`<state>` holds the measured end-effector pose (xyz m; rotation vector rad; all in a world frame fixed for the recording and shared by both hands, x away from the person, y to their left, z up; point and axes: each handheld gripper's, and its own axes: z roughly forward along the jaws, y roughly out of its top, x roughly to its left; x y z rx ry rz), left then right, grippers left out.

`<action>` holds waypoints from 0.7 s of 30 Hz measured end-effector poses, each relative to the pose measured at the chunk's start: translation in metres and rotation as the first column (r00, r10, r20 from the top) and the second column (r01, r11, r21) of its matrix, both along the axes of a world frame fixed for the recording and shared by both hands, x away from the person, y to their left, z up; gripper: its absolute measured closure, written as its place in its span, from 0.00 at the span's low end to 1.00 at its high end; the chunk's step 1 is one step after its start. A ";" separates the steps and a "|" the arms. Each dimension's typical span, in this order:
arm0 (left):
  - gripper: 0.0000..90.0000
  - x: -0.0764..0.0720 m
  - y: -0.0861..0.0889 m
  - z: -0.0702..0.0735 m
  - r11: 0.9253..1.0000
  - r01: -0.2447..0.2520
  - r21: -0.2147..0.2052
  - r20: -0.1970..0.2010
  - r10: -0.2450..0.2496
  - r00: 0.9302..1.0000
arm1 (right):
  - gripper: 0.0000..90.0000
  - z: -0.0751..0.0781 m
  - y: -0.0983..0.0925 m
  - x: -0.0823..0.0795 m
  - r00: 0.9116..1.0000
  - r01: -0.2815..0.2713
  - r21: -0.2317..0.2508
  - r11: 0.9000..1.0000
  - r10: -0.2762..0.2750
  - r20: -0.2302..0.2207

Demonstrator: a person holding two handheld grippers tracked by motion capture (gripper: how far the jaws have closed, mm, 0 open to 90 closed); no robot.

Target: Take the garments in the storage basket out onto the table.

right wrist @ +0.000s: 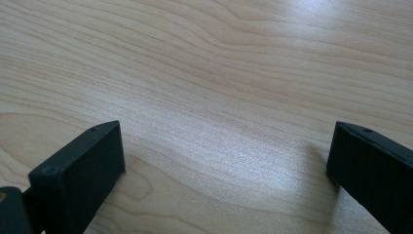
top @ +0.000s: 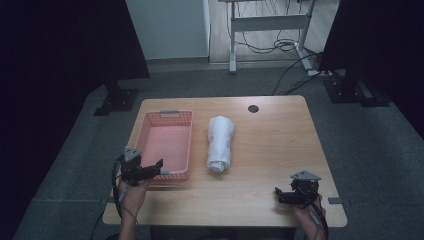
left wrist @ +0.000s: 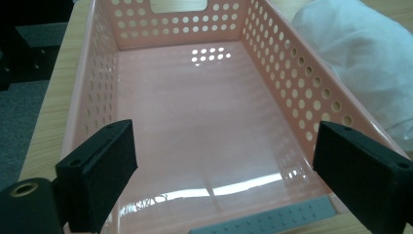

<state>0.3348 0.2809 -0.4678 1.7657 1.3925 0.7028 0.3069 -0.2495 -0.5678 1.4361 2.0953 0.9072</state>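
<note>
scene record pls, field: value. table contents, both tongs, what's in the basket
table: light wood
basket: pink perforated basket, left half of table, nothing inside
towel: white rolled towel, just right of basket, lying lengthwise
left tongs: open, at basket's near edge, jaws straddling its near end, nothing gripped
right tongs: open, over bare wood at near right corner, nothing gripped
contact: neither tongs touches the towel

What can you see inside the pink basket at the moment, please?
Nothing lies inside the pink basket: its glossy floor is bare, showing reflections. The left gripper hovers open over its near end, its jaws hiding small patches. The rolled white towel lies outside, beside it.
</note>
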 end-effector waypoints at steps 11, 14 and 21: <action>0.10 -0.011 0.009 -0.001 1.000 0.006 -0.007 0.011 -0.006 1.000 | 0.00 0.000 0.000 0.000 1.000 0.000 0.000 1.000 0.000 0.000; 0.10 -0.015 0.011 -0.001 1.000 0.007 -0.004 0.013 -0.006 1.000 | 0.00 0.000 0.000 0.000 1.000 0.000 0.000 1.000 0.000 0.000; 0.10 -0.023 0.017 -0.004 1.000 0.023 -0.013 0.023 -0.023 0.999 | 0.00 0.000 0.000 0.000 1.000 0.001 -0.001 1.000 -0.001 0.000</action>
